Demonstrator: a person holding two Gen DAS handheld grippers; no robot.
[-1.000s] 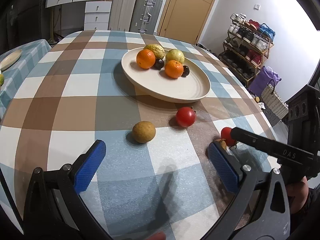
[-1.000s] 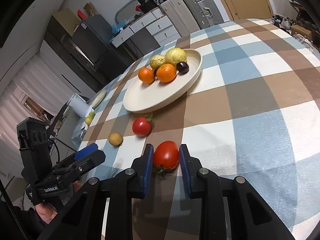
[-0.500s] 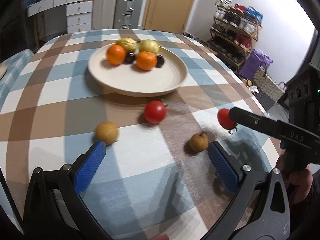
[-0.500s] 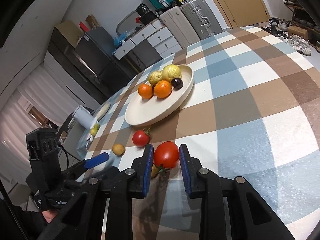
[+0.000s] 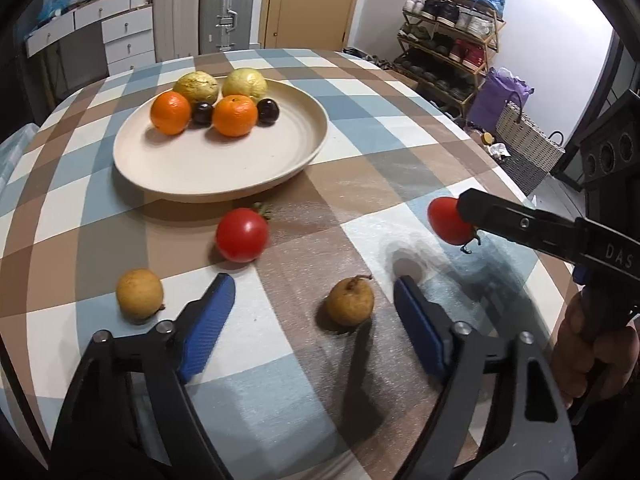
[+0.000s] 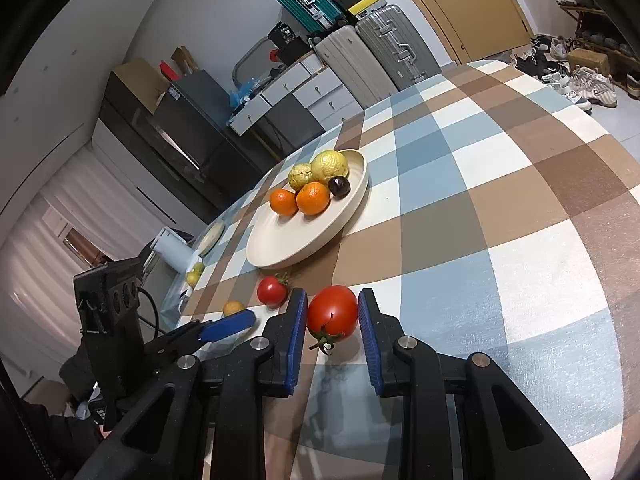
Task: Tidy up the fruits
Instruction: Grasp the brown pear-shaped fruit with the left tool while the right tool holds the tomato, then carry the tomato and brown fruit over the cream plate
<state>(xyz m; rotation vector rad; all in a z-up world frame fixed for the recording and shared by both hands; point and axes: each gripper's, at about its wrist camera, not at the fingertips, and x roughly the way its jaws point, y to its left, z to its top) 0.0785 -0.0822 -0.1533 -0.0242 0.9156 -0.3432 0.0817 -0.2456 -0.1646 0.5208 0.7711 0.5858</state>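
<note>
Checked cloth is covering the round surface (image 5: pixel 400 128), with suitcases and a shoe rack standing behind it. At upper left of the left wrist view, the plate (image 5: pixel 280 168) is carrying two oranges, two yellow fruits and two dark plums, grouped at its far side.

The right gripper (image 6: pixel 333 322) is pinching a tomato (image 6: pixel 333 316) between its blue fingers (image 6: pixel 298 336) and holding it clear of the cloth, at mid right of the left wrist view.

The left gripper (image 5: pixel 314 320) is pointing down over a brown fruit (image 5: pixel 350 301). Its fingers have just been closing and are standing spread on either side of that fruit, not touching it. A second tomato (image 5: pixel 242 234) is lying just below the plate; another brown fruit (image 5: pixel 139 292) is sitting at lower left.

Risks, as judged:
- The brown fruit is lying nearer the right-hand finger, so an off-centre closure could be knocking it into a roll.
- The held tomato is soft, and excess pressure could be bruising it.
- Both grippers are working close together, so a collision is possible.
</note>
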